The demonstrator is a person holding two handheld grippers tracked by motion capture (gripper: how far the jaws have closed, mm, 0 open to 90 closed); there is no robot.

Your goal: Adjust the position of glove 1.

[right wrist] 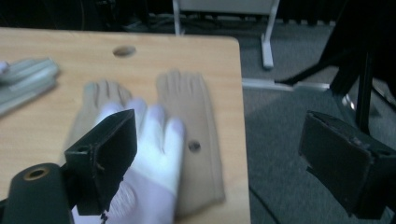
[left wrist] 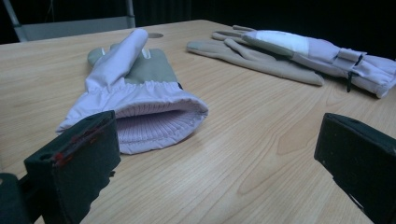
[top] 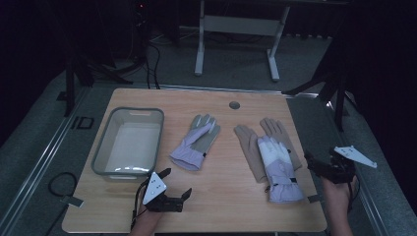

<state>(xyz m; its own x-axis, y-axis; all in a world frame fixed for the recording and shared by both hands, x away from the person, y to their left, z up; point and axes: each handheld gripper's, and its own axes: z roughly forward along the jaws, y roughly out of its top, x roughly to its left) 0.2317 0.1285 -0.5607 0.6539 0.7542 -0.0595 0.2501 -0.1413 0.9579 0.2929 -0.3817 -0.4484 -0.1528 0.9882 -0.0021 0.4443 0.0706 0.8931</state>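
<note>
A lavender glove with a grey palm point(top: 195, 142) lies mid-table, its ribbed cuff opening toward my left gripper point(left wrist: 135, 88). To its right, two tan gloves point(top: 248, 145) lie flat with a white and lavender glove point(top: 278, 167) on top of them. My left gripper point(top: 178, 183) stands open near the front edge, just short of the lavender cuff, with nothing between its jaws point(left wrist: 217, 154). My right gripper point(top: 322, 156) is held open off the table's right edge, above and beside the stacked gloves point(right wrist: 154, 154), with nothing in it point(right wrist: 224, 154).
An empty grey plastic bin point(top: 105, 147) stands at the table's left. A round cable hole point(top: 234, 105) sits near the far edge. Grey carpet and a white desk frame point(top: 236, 29) lie beyond the table.
</note>
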